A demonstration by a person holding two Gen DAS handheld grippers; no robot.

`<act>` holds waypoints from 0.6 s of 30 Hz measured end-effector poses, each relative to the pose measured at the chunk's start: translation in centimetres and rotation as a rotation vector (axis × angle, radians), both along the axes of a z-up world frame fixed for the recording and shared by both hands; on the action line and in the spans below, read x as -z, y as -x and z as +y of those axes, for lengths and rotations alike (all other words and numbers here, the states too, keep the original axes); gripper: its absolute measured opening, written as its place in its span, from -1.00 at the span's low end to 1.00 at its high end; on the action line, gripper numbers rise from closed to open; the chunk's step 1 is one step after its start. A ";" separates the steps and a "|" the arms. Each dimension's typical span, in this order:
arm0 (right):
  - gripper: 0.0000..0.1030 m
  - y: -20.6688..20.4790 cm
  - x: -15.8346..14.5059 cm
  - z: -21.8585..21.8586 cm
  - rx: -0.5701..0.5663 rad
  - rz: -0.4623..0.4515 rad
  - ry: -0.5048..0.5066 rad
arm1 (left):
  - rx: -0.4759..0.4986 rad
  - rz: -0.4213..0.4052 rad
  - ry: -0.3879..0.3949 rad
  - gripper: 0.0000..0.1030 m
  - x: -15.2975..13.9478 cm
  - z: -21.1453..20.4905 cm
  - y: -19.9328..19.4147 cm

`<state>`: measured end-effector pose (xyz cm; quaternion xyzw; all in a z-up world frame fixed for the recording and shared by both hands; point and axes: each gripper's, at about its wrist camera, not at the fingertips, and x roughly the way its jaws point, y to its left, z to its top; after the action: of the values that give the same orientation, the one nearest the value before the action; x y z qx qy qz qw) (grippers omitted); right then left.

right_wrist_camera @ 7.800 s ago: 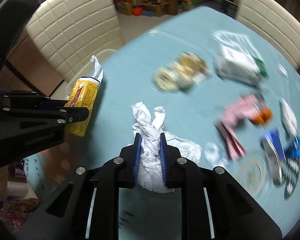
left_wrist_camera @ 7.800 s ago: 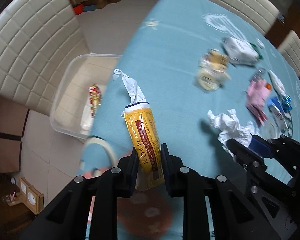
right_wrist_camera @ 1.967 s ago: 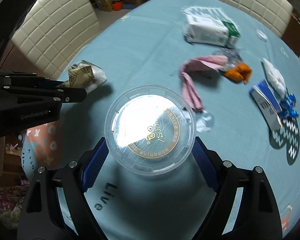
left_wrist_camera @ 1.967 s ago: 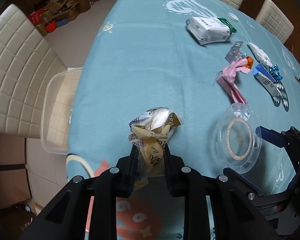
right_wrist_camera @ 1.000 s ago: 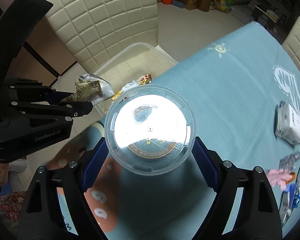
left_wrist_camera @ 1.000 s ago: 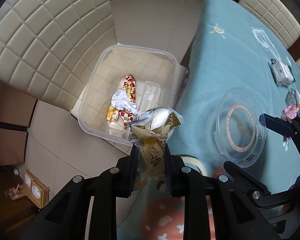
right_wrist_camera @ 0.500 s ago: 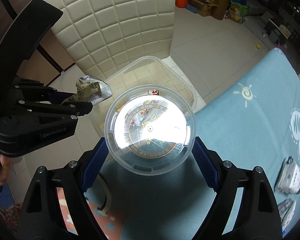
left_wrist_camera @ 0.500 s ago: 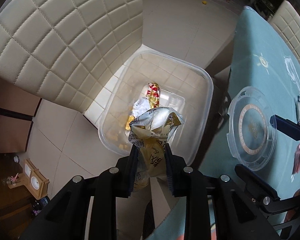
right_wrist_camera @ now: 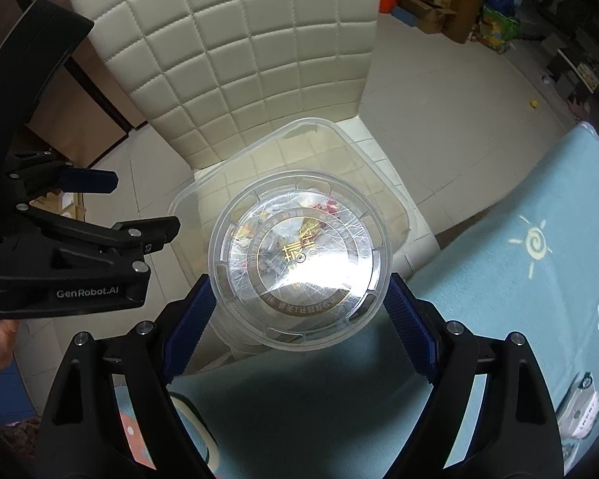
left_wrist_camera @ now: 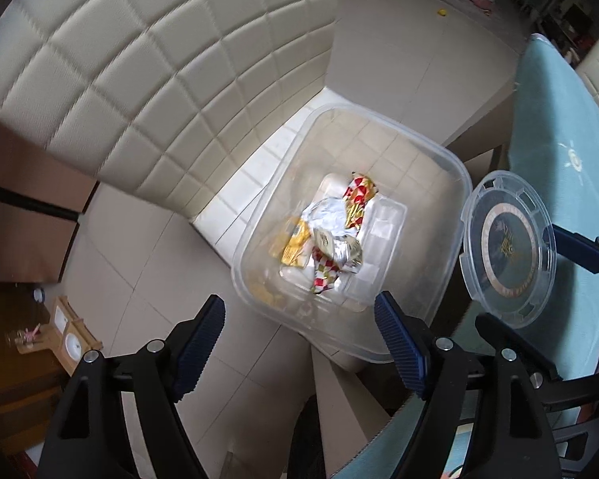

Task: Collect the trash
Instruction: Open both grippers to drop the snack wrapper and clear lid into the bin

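While our left wrist camera is looking down past the table edge, we are holding the left gripper with its blue-padded fingers spread wide apart and nothing between them. Below them the clear plastic bin is sitting on the seat of the cream quilted chair, and inside it we are seeing a silver-and-yellow snack wrapper lying on top of a red-and-white checked wrapper, a yellow packet and a clear plastic tray. To the right, the round clear lid is hanging in the air beside the bin's rim, pinched at its far edge by a blue pad of the right gripper, with the teal tablecloth behind it. Through the right wrist camera we are gripping that same round clear lid flat between the right gripper, whose fingers are clamped against its opposite edges. The lid is hovering over the clear plastic bin, and the wrappers are showing blurrily through it. The bin is resting on the cream quilted chair, just beside the teal tablecloth. At the left of this view the left gripper is standing open next to the bin.
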<state>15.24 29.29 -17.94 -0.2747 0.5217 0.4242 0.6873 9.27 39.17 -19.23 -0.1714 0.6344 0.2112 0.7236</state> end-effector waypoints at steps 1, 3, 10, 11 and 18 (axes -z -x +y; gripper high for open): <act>0.68 0.1 0.1 0.2 -0.010 0.006 -0.003 | -0.009 0.005 -0.001 0.46 0.1 0.2 0.2; 0.89 0.2 0.2 0.7 -0.012 -0.019 -0.013 | -0.031 0.011 0.001 0.46 0.3 0.6 0.8; 0.93 0.2 0.0 -0.4 0.020 -0.009 -0.016 | -0.052 0.028 0.001 0.46 0.4 0.5 2.1; 0.93 0.1 0.0 -1.1 0.035 -0.001 -0.016 | -0.048 0.030 0.002 0.46 0.4 0.3 2.2; 0.93 0.5 -0.7 -6.6 0.126 0.047 -0.013 | 0.015 0.023 0.026 0.46 -0.3 -3.5 2.1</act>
<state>14.77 22.74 -17.20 -0.2268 0.5512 0.3897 0.7021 7.18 35.62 -18.90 -0.1734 0.6467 0.1996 0.7155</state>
